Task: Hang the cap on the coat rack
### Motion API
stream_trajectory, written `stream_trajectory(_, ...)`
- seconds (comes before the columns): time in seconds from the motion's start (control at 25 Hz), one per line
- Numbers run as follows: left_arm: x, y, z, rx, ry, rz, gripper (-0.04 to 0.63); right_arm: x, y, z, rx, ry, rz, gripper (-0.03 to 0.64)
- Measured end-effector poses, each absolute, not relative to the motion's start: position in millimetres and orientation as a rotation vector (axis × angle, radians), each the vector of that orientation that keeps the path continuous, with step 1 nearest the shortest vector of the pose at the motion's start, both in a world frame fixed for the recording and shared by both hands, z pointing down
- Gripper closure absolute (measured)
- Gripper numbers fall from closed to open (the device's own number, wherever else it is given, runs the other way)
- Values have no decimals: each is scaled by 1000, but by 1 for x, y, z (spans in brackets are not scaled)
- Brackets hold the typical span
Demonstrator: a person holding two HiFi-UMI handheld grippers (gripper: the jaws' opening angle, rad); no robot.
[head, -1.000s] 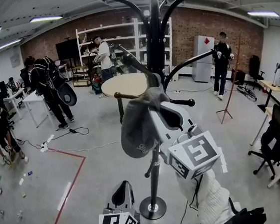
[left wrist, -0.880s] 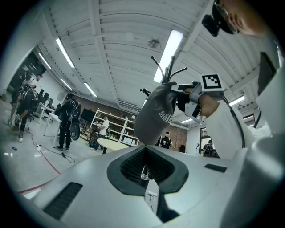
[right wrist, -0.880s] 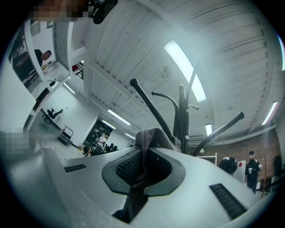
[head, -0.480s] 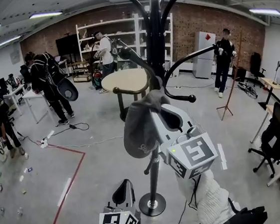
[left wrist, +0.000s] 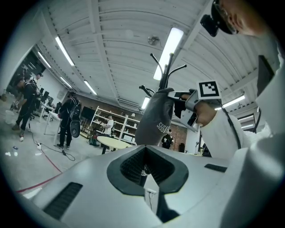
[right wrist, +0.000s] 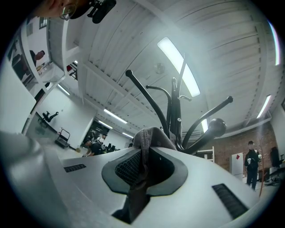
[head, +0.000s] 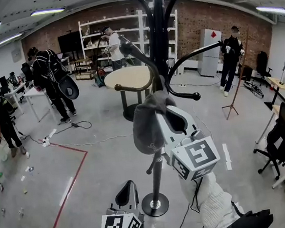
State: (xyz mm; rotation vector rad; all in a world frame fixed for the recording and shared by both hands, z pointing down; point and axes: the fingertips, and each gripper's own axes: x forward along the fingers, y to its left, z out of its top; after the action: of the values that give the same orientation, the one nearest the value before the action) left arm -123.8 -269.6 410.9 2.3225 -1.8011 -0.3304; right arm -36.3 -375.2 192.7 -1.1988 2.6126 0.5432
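Observation:
The black coat rack (head: 161,42) stands in front of me on a round base (head: 155,205), with curved arms branching off above. My right gripper (head: 165,114) is shut on a grey cap (head: 146,128), which it holds up against the pole between a brown hook (head: 134,86) and a ball-tipped arm (head: 184,96). In the right gripper view the cap's fabric (right wrist: 147,138) is pinched between the jaws, with the rack's arms (right wrist: 176,116) just beyond. My left gripper (head: 126,190) hangs low near the base. Its jaws (left wrist: 144,171) are shut on nothing, and the cap (left wrist: 156,120) shows above them.
A round table (head: 128,78) and white shelves (head: 96,44) stand behind the rack. Several people (head: 49,80) move about at the back and left. A black office chair (head: 284,143) is at the right. Red tape (head: 71,183) and cables cross the floor at the left.
My right gripper has carried the cap slightly right and up, closer to the pole. The left gripper has stayed low. People in the background have walked on.

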Motion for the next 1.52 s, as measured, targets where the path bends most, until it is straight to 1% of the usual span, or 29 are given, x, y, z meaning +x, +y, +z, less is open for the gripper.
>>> stream_trajectory(0.24,-121,-268,410,2323,-1791,-335,594,-32,-371,191,-1210,2591,554,595)
stream_trajectory(0.36,-116,-266,410,2329,-1782,-340,594,-27,-366,190,-1227,2579,570,571)
stream_trajectory(0.96,-102,-252,402,2368,-1762,-342,594,-17,-346,190,-1230,2572,572,511)
stream_trajectory(1.36,-89,-243,395,2399,-1729,-350,594,0,-321,182,-1238,2521,573,506)
stream_trajectory(1.52,-82,-243,395,2415,-1721,-350,594,5,-320,196,-1250,2528,527,508)
